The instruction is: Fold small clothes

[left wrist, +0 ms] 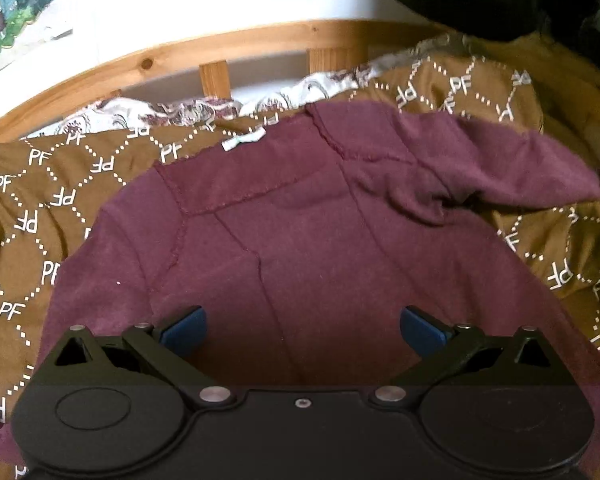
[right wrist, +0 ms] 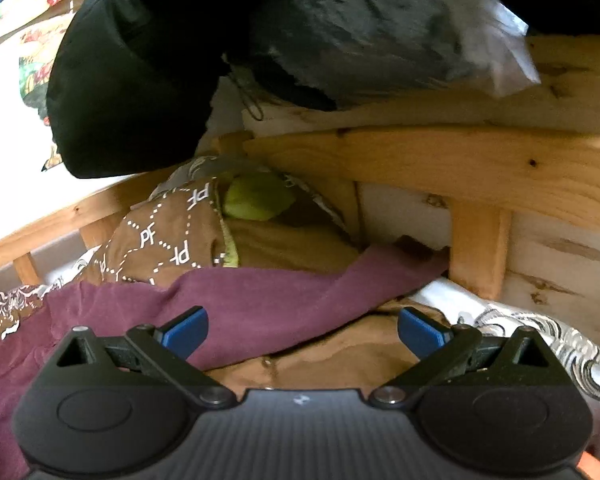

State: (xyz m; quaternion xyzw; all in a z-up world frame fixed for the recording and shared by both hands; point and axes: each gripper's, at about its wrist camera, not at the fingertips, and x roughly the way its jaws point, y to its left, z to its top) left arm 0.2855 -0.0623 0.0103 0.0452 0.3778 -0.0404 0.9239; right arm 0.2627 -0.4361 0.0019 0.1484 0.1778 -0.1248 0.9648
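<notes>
A small maroon top [left wrist: 300, 216] lies spread on a brown "PF" patterned blanket [left wrist: 32, 200], inside out, with seams and a white label showing at its far edge. One sleeve [left wrist: 532, 168] stretches out to the right. My left gripper [left wrist: 302, 330] is open and empty, just above the garment's near part. In the right wrist view the same sleeve [right wrist: 292, 296] runs toward the wooden bed post. My right gripper [right wrist: 302, 330] is open and empty, over the sleeve's edge and a plain brown cloth [right wrist: 340, 348].
A wooden bed rail [left wrist: 228, 46] runs along the far side and a post [right wrist: 480, 248] stands at the right corner. A white patterned sheet [right wrist: 540, 332] lies at right. A dark jacket [right wrist: 148, 64] hangs above. A green item [right wrist: 256, 200] sits among the bedding.
</notes>
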